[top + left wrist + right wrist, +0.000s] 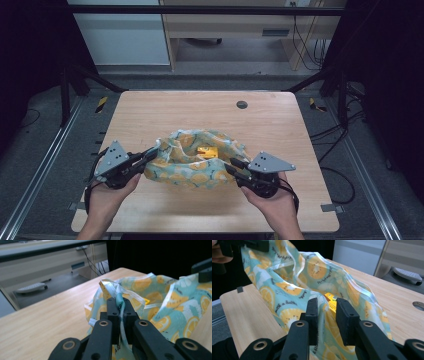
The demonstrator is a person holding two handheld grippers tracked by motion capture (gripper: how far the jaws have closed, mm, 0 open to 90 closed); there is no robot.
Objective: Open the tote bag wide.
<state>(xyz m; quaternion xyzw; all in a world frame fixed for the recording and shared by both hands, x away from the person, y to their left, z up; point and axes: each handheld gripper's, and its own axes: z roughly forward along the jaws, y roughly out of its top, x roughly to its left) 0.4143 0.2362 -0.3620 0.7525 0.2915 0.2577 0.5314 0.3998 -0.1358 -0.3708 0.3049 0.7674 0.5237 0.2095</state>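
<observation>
Fabric lay crumpled between your two hands near the front of the wooden table (150, 110); the patterned bag (197, 160) stretched with its long axis running from your left gripper (152, 152) across to your right gripper (231, 166), its open mouth turned up and away from you.

At the left, your gripper had its jaws closed tight on the bag's edge; in the left gripper view the left gripper (119, 305) pinched a clear-trimmed fold of the bag (175, 305), and a pale strap looped up just beyond the jaw tips.

Inside the bag sat a small yellow packet (206, 151), resting near the middle of the hollow and toward the right half; in the right gripper view the packet (331, 302) showed just past the jaws.

At the right, your gripper (327, 305) had its jaws parted with the bag's cloth (287, 277) lying between them; whether the pads pressed on it I could not tell.

The bag looked thin and glossy, teal with orange and yellow citrus slices and a translucent strip along its rim.
</observation>
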